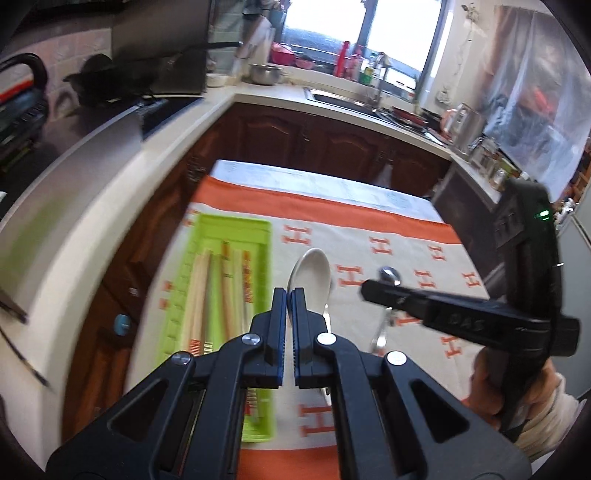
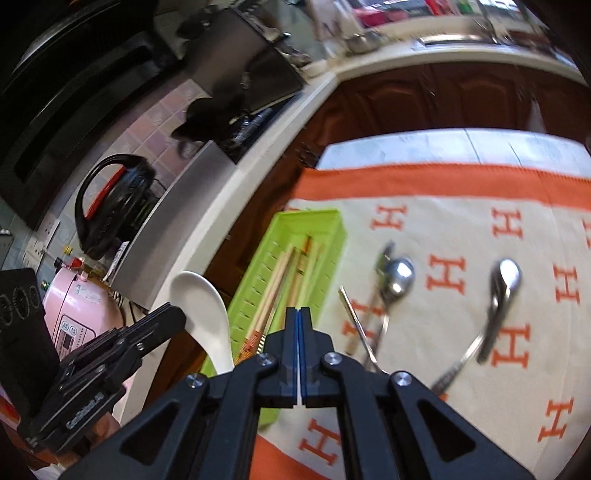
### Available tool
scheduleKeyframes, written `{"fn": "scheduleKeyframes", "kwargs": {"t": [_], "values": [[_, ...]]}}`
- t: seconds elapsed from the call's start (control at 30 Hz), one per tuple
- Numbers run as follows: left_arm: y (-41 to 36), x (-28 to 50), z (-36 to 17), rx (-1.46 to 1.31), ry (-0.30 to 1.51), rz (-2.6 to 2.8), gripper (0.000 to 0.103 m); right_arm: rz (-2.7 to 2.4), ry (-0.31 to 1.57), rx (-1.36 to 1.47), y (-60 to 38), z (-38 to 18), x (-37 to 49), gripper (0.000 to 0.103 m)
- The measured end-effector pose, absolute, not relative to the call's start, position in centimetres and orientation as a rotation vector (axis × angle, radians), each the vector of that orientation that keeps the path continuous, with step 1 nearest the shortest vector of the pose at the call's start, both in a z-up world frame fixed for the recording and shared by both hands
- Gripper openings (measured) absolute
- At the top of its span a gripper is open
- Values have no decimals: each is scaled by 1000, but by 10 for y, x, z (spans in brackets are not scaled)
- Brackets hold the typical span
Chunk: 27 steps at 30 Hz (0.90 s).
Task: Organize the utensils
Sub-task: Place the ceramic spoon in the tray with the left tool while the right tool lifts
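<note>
Left gripper point(image 1: 288, 295): closed on the white spoon point(image 2: 205, 314) — a smooth handle, may slip.
Right gripper point(image 2: 299, 314): closed, empty.
Tray point(image 2: 314, 221): chopsticks point(image 2: 280, 284) crowd it — the spoon could land crooked.

Daylight poured in through the window point(image 1: 364, 33), which was blown out to white. Toward the window the desk's cloth point(image 1: 369, 229) lay bright; away from it the stove side sank dark. Both views bent at their edges, and motion blur smeared the spoons point(image 2: 502, 295).
</note>
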State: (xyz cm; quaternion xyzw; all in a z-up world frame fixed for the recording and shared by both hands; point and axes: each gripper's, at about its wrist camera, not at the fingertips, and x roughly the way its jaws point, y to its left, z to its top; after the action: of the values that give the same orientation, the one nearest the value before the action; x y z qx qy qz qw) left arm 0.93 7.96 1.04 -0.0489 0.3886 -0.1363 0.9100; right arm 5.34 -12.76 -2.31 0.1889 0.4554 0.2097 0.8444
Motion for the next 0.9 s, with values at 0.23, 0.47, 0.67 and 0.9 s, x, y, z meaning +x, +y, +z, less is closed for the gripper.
{"fn": "scheduleKeyframes", "kwargs": {"t": [0.23,0.47,0.67,0.9], "values": [[108,38,-8,1,885,-218,1,428,1005,369,-118,-33,60,0],[103,71,-67,87,1001,-178,1,355,1079,345,-125,-66,69,0],[102,83,-93,82,1050,-159,5,336,1122,285,-126,-88,72,1],[90,76,-77,59,977,-163,57,350,1164,193,-112,-107,78,3]]}}
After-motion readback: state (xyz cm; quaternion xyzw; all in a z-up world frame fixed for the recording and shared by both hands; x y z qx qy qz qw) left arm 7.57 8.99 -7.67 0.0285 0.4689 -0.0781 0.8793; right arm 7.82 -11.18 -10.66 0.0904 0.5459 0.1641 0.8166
